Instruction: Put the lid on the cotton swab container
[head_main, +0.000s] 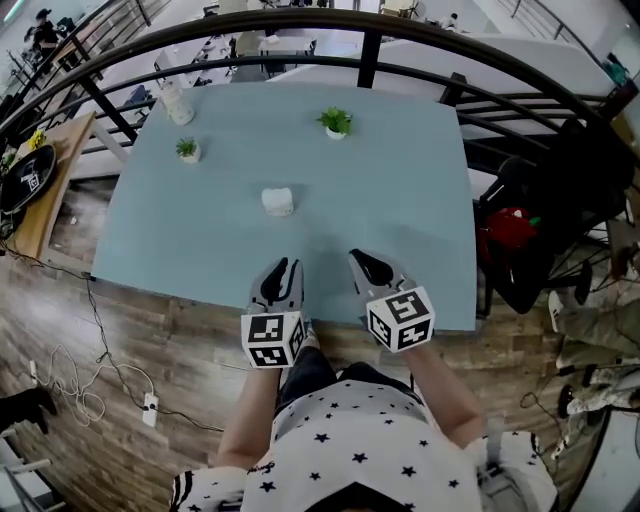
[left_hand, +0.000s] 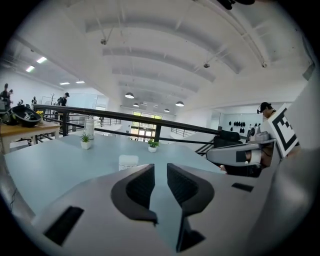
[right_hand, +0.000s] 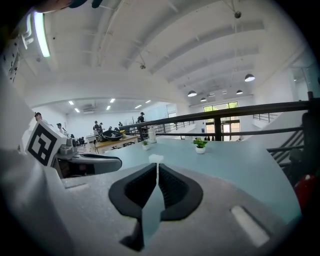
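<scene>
A star-print shirt (head_main: 350, 440) fills the bottom of the frame. Above it, at the near edge of the pale blue surface (head_main: 420, 190), the left hand-held gripper (head_main: 281, 266) has a narrow gap between its jaws, with nothing in it. The right hand-held gripper (head_main: 368, 262) is all but closed and empty. The white cotton swab container (head_main: 278, 201) stands mid-frame, clear of both. Two small potted plants (head_main: 336, 123) sit higher up.

The left claw (head_main: 283, 270) and right claw (head_main: 366, 262) sit side by side in the lower middle of the head view, on bare forearms (head_main: 248, 420) rising from the bottom edge. The left's jaws stand narrowly apart and empty. The right's are almost together and empty.
</scene>
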